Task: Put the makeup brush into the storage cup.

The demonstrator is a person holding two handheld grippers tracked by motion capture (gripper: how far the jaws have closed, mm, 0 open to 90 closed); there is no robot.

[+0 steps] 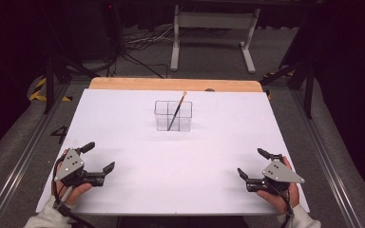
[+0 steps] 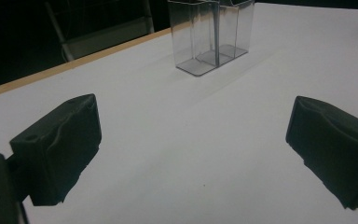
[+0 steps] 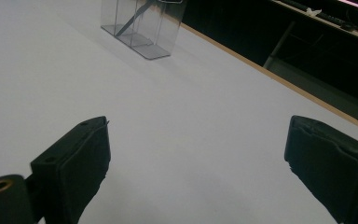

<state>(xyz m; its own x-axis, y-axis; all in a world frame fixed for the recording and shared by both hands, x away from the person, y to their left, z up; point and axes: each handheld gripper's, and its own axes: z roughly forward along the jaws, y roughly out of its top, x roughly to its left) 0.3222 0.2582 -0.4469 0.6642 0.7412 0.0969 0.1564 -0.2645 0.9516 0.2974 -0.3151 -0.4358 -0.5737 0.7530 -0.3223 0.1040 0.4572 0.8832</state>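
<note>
While both tools rest at the lower edge of the frame, nothing gripped. Left gripper at lower left, jaws spread wide, empty; right gripper at lower right, likewise spread and empty. Clear plastic organizer standing upright at upper centre of the white table cover, well apart from both grippers. Paintbrush leaning inside one compartment, tip down, pale handle end projecting above the rim toward the upper right; exact compartment not resolvable. Same organizer at top centre of the left gripper view and at upper left of the right gripper view, the brush seen there as a dark slanted line through the clear wall. Wooden table edge beyond the cover, toward the top of the frame.

Step judged: rest pose ahead of any approach; no contact made. Next move, as a judgement: reach forward toward the upper centre, align open jaws on the projecting handle above the rim, close lightly, lift along the lean to avoid tipping the light organizer; other gripper possibly needed to steady its wall.
</note>
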